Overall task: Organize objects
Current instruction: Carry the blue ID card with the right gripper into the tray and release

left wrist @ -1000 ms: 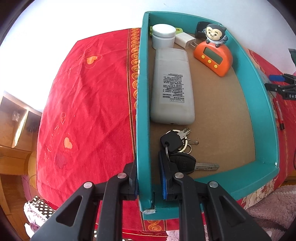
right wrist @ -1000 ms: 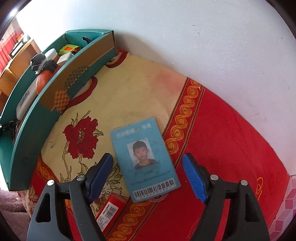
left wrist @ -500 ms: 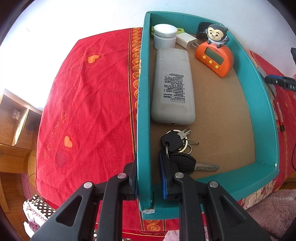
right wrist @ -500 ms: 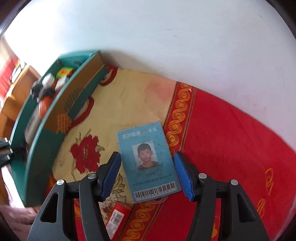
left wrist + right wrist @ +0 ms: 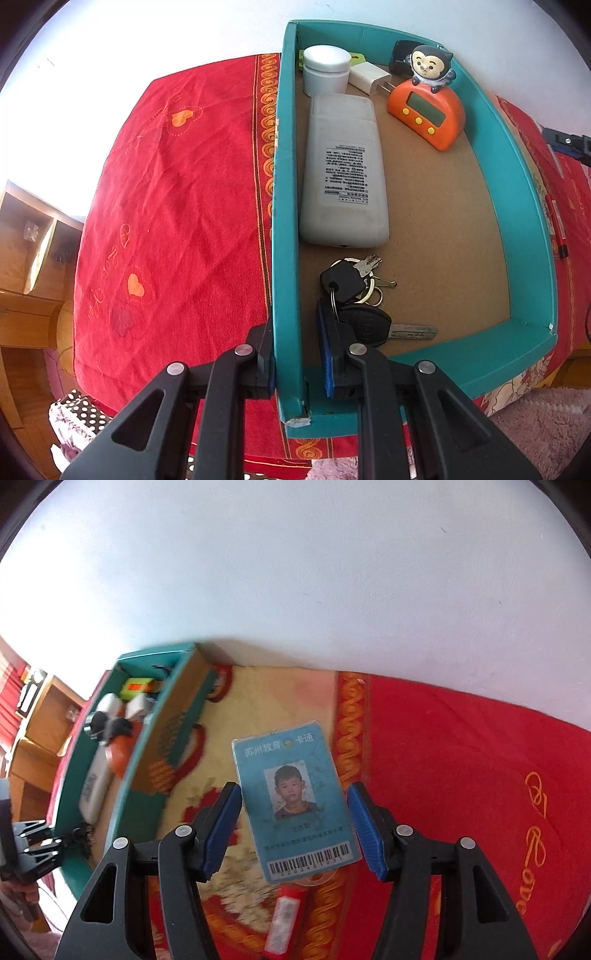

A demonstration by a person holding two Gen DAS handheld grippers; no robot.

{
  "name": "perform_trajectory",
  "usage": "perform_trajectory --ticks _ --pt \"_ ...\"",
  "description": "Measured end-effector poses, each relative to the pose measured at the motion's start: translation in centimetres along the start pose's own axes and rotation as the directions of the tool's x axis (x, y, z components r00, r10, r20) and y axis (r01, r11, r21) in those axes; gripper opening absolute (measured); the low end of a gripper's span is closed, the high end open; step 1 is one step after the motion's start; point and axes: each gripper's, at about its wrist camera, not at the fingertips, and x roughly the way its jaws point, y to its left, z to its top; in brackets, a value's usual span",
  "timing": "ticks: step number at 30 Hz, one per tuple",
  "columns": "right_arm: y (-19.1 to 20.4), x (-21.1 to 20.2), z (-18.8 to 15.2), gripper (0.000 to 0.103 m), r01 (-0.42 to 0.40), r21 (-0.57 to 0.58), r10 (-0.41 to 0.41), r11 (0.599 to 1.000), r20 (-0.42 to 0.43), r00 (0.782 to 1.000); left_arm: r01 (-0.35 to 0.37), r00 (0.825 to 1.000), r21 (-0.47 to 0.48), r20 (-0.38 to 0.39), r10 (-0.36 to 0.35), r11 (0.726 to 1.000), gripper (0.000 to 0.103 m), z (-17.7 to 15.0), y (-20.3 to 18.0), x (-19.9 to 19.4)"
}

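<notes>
A blue ID card (image 5: 286,760) with a photo and a barcode hangs between the blue pads of my right gripper (image 5: 293,816). The pads press on its two long edges and it is raised off the flowered cloth. Over at the left stands a teal box (image 5: 147,775). My left gripper (image 5: 295,347) is shut on the left wall of that teal box (image 5: 532,221) near its front corner. Inside lie a white remote (image 5: 343,173), a bunch of keys (image 5: 354,295), an orange timer (image 5: 428,110) with a monkey figure, a white jar (image 5: 327,74) and a white charger (image 5: 369,79).
A red and white stick-shaped item (image 5: 284,919) lies on the cloth under the card. A red cloth (image 5: 177,206) covers the table, and a white wall (image 5: 332,572) stands close behind. Wooden shelves (image 5: 33,251) are at the far left. Brown floor shows on the box's right side.
The right jaws closed onto the card's edges, then lifted it off the cloth while the wrist rolled. The left gripper and box stayed still.
</notes>
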Motion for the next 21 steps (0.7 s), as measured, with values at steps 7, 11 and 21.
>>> perform_trajectory --ticks 7,11,21 --pt "3.2 -2.7 -1.5 0.061 -0.038 -0.023 0.039 0.999 0.029 0.999 -0.001 1.0 0.0 0.008 0.001 1.0 0.015 0.0 0.1 -0.2" --pt "5.9 -4.0 -1.9 0.061 -0.074 -0.071 0.076 0.995 0.033 0.997 0.0 1.0 -0.001 0.014 0.0 1.0 0.015 -0.1 0.2 0.0" --pt "15.9 -2.0 -2.8 0.061 -0.176 -0.228 0.171 0.958 -0.042 0.984 0.003 1.0 -0.02 0.016 -0.002 1.0 0.015 -0.3 0.1 -0.2"
